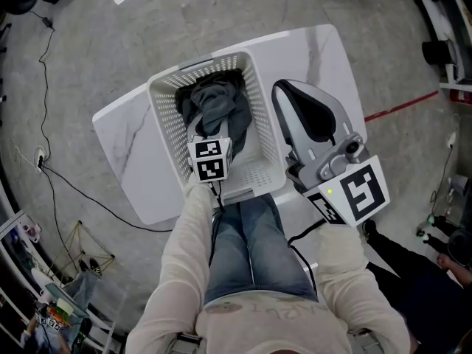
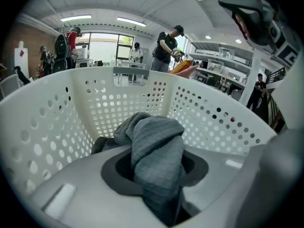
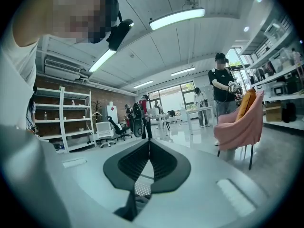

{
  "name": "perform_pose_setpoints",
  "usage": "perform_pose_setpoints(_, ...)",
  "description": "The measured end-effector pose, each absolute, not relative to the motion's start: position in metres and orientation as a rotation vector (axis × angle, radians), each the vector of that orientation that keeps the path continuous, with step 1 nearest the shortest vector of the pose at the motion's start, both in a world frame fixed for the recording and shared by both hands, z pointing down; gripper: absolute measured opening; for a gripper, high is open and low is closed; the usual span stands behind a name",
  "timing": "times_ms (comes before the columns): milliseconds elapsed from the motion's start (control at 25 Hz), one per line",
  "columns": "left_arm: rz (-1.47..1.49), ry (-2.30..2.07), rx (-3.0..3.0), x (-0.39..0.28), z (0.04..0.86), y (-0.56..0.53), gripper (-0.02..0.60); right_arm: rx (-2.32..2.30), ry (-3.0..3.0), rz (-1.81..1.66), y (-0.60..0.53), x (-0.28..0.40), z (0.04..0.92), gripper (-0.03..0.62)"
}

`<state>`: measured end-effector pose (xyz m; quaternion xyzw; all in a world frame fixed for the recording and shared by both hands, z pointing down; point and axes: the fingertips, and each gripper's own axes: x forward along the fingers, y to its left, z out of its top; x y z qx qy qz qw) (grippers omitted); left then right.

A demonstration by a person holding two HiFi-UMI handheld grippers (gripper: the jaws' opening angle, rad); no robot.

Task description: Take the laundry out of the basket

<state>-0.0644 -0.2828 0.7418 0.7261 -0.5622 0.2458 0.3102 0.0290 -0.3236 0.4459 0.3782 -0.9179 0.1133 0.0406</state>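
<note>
— Laundry?
— Grey, in the basket at upper centre, on the worktop; left tongs clamp it.
— Right tongs?
— Pressed together, empty, right of the basket.

A white marble-patterned table stands on a grey concrete floor. A black cable and a red tape line cross the floor. Farther off are a pink armchair, white shelving and a standing person in black.
</note>
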Motion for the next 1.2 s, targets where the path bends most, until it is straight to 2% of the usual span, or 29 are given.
perform_pose_setpoints(400, 0.538, -1.494, 2.044, -0.066, 0.633, -0.274, 0.143, 1.199, -2.834, 0.354, -0.302, 0.035, 0.400, 0.029)
perform_pose_setpoints(1200, 0.209, -1.641, 2.423, -0.085, 0.313, -0.231, 0.138, 1.167, -2.893, 0.210, -0.227, 0.023, 0.266, 0.029)
